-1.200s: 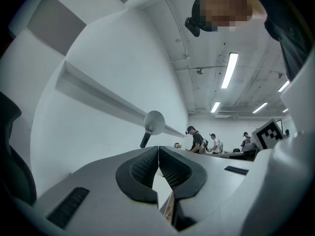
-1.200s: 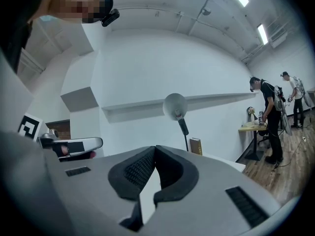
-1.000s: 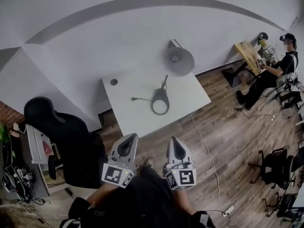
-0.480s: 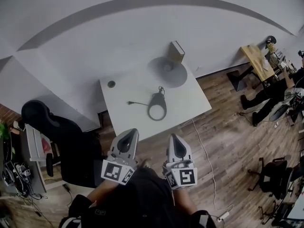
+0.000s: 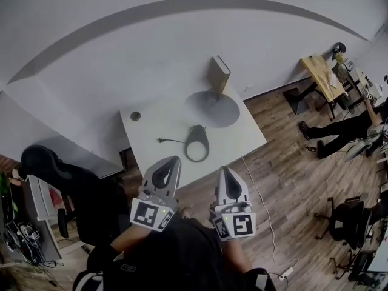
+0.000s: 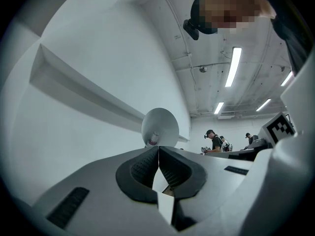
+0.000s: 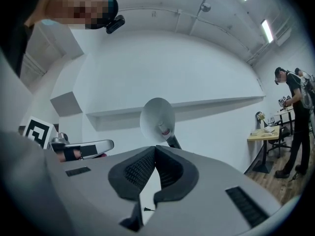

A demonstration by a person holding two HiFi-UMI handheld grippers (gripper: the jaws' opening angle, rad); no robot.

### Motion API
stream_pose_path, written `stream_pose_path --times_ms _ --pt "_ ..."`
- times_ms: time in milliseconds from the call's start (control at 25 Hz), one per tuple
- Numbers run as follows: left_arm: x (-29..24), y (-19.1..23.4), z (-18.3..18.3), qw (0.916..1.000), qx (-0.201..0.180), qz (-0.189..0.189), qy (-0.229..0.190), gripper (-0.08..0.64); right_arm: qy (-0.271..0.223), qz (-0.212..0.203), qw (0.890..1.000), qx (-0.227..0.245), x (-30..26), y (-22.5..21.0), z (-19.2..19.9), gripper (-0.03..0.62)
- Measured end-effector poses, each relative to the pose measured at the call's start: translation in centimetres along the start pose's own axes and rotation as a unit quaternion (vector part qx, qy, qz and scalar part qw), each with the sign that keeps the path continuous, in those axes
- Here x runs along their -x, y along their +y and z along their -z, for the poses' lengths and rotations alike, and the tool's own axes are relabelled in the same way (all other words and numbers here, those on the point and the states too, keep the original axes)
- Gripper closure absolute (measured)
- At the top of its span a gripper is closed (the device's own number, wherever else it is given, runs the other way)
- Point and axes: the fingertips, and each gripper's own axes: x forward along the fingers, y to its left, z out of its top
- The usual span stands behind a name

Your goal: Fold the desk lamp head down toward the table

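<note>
The desk lamp stands on the white table (image 5: pixel 242 139), with its ring-shaped base (image 5: pixel 197 143) near the front and its round head (image 5: pixel 212 108) raised behind it. A dark plug and cord (image 5: pixel 162 140) lie left of the base. Both grippers hover short of the table's front edge, apart from the lamp. My left gripper (image 5: pixel 171 161) is shut and empty, and so is my right gripper (image 5: pixel 225 170). Past the shut jaws, the lamp head (image 6: pixel 160 127) faces me in the left gripper view. The right gripper view shows the head (image 7: pixel 157 119) on its dark arm.
A brown box (image 5: pixel 219 73) stands at the table's back edge and a round hole (image 5: pixel 135 116) sits at its left. A black office chair (image 5: pixel 60 171) is on the left. A white cable (image 5: pixel 262 196) crosses the wooden floor; a person (image 5: pixel 339 126) sits far right.
Both shut grippers have advanced toward the table and risen a little. The table and lamp now sit lower and further left in the head view, and the brown box has come into view.
</note>
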Motion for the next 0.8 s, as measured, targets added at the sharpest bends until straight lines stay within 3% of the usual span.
stream_pose_path --times_ms 440,640,800 --pt "-3.9 4.2 -1.6 0.9987 0.014 0.049 -0.006 0.532 -0.007 0.049 0.999 0.013 -4.3 0.2 -1.4 0.578" --pt "-5.0 4.5 -1.7 0.9989 0.007 0.047 -0.004 0.531 -0.011 0.066 0.998 0.01 -4.8 -1.0 -2.0 0.578" --pt "-5.9 4.6 -1.9 0.999 0.008 0.043 -0.008 0.529 -0.009 0.058 0.998 0.01 -5.6 -2.3 -2.5 0.517"
